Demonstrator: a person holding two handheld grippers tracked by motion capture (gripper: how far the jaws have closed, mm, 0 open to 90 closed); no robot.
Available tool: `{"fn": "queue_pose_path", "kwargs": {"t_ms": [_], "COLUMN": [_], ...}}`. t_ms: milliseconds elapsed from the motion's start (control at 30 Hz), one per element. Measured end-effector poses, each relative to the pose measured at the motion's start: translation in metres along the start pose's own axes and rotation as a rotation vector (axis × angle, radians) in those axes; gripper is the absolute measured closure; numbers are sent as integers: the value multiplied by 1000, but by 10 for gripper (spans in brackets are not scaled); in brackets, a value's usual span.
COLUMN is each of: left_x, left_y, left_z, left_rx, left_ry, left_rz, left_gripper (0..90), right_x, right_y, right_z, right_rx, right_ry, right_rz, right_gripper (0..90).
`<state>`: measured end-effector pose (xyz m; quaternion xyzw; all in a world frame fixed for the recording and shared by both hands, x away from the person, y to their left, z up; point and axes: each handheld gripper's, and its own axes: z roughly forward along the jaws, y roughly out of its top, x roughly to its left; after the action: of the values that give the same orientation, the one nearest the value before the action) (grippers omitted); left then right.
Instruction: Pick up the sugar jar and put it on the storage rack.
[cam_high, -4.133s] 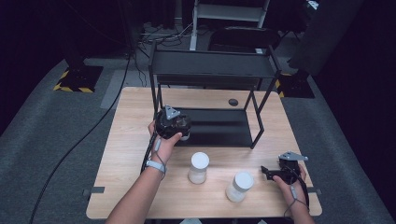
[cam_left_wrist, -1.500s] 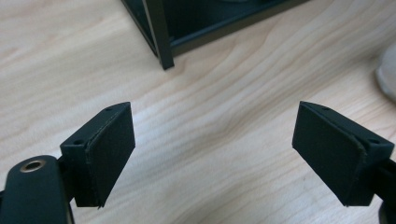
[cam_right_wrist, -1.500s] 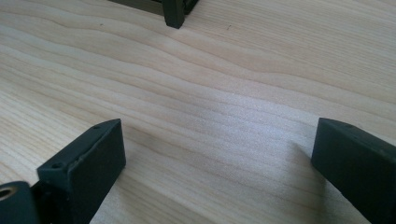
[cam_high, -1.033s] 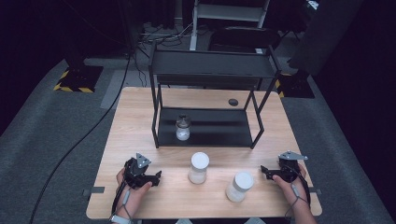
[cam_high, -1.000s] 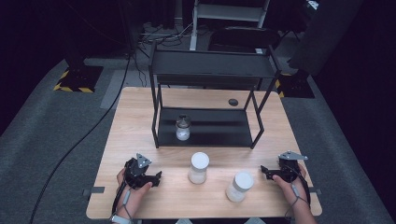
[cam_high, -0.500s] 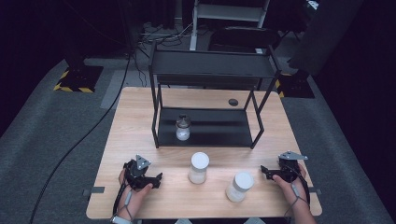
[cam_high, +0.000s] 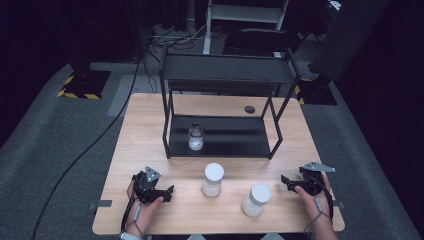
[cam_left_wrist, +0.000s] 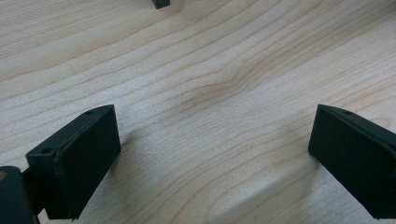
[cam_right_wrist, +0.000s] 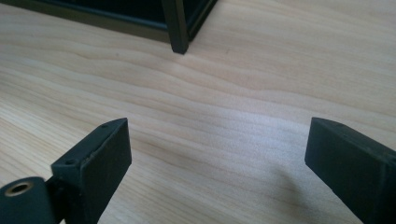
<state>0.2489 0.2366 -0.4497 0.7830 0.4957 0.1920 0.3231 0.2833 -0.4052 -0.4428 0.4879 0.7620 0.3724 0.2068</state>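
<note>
A small clear jar with a dark lid (cam_high: 195, 137) stands on the lower shelf of the black two-tier rack (cam_high: 225, 75). In front of the rack, two white-lidded jars (cam_high: 212, 179) (cam_high: 256, 199) stand upright on the wooden table (cam_high: 145, 125). My left gripper (cam_high: 169, 192) rests at the near left; its jaws have just been opening and hold nothing (cam_left_wrist: 212, 140). My right gripper (cam_high: 286, 182) rests at the near right, beside the right white jar. It is open, its jaws have just been closing a little, and only bare wood lies between them (cam_right_wrist: 217, 149).
A small dark disc (cam_high: 249, 109) lies on the table behind the rack. A rack leg (cam_right_wrist: 177, 28) stands ahead of the right gripper. Cables run over the grey floor at the left.
Four seconds ago the left hand held the small jar at the rack. Now the jar stands on the lower shelf and that hand rests at the table's near left. The right hand has stayed put.
</note>
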Motion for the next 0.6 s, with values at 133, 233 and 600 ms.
{"fn": "queue_pose_path", "kwargs": {"t_ms": [133, 233, 600], "left_x": [0, 0, 0], "left_y": [0, 0, 0], "left_z": [0, 0, 0], "left_rx": [0, 0, 1], "left_ry": [0, 0, -1], "left_rz": [0, 0, 1], "left_gripper": [16, 15, 14], "right_x": [4, 9, 17], "right_y": [0, 3, 9], "right_z": [-7, -12, -32], "right_rx": [-33, -54, -153], "right_ry": [1, -6, 8], "right_rz": [-17, -49, -81], "right_gripper": [73, 73, 78]}}
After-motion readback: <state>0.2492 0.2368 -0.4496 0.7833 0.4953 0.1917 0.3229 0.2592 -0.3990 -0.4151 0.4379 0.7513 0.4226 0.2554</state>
